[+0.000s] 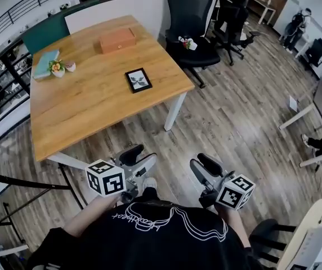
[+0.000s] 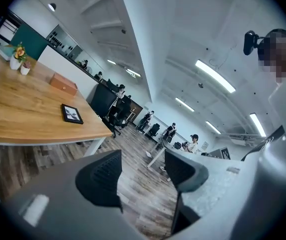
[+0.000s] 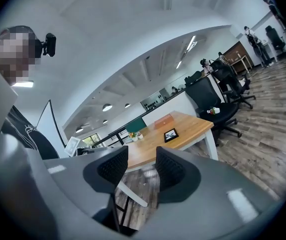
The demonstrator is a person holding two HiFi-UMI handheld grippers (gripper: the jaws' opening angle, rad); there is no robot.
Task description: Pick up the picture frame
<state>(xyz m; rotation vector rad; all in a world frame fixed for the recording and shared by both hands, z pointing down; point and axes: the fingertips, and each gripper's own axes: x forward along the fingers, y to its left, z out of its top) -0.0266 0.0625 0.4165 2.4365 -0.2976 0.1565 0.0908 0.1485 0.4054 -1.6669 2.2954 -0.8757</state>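
Pot (image 1: 58, 71) on surface (image 1: 88, 114) holds flowers. Picture frame (image 1: 138, 80) lies flat. Left tool (image 1: 140, 157) and right tool (image 1: 204, 166): jaws wide, empty.

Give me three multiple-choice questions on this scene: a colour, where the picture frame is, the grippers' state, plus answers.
1. The box on the table is: A white; B brown; C green.
2. The picture frame lies: A on the table; B on the box; C under the table.
3. The left gripper and right gripper are: A shut on the frame; B open, empty; C shut on the box.
Answers: B, it looks orange-brown; A, flat on the wood top; B, each gripper view shows jaws apart, nothing between.
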